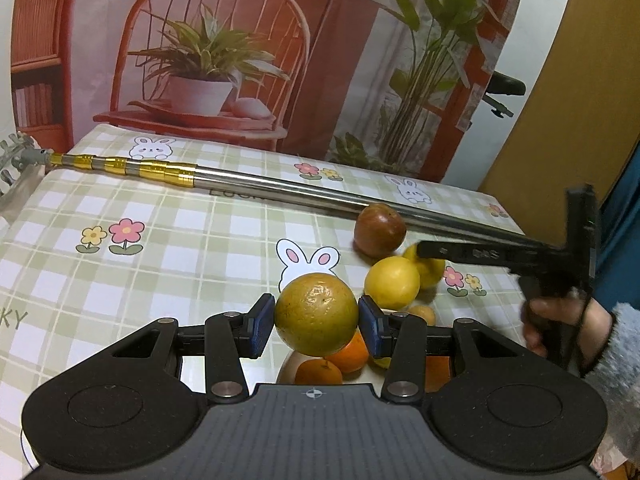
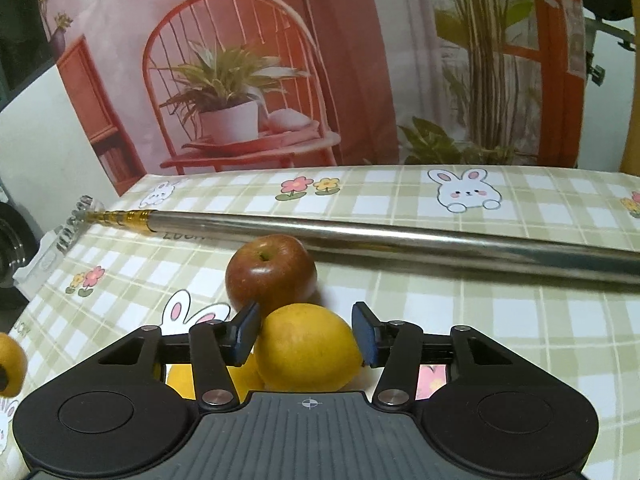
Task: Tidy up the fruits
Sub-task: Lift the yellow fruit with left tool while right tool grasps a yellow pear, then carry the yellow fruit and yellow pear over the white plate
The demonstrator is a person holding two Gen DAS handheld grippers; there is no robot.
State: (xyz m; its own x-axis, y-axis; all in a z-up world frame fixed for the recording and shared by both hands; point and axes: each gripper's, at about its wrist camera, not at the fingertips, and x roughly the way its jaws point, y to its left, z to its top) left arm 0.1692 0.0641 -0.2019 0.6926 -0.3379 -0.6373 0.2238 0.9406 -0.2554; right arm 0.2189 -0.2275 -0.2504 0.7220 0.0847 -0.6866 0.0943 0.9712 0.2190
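My left gripper is shut on a greenish-yellow orange, held above the table. Below it lie two small tangerines. Further right sit a yellow lemon, a second lemon partly hidden behind the right gripper's black finger, and a red apple. In the right wrist view my right gripper has its pads against both sides of a yellow lemon. The red apple stands just beyond it. Another lemon lies under the left finger.
A long metal telescopic pole with gold rings lies across the checked tablecloth, just behind the apple; it also shows in the right wrist view. A printed backdrop stands behind the table. The orange held by the left gripper shows at the right wrist view's left edge.
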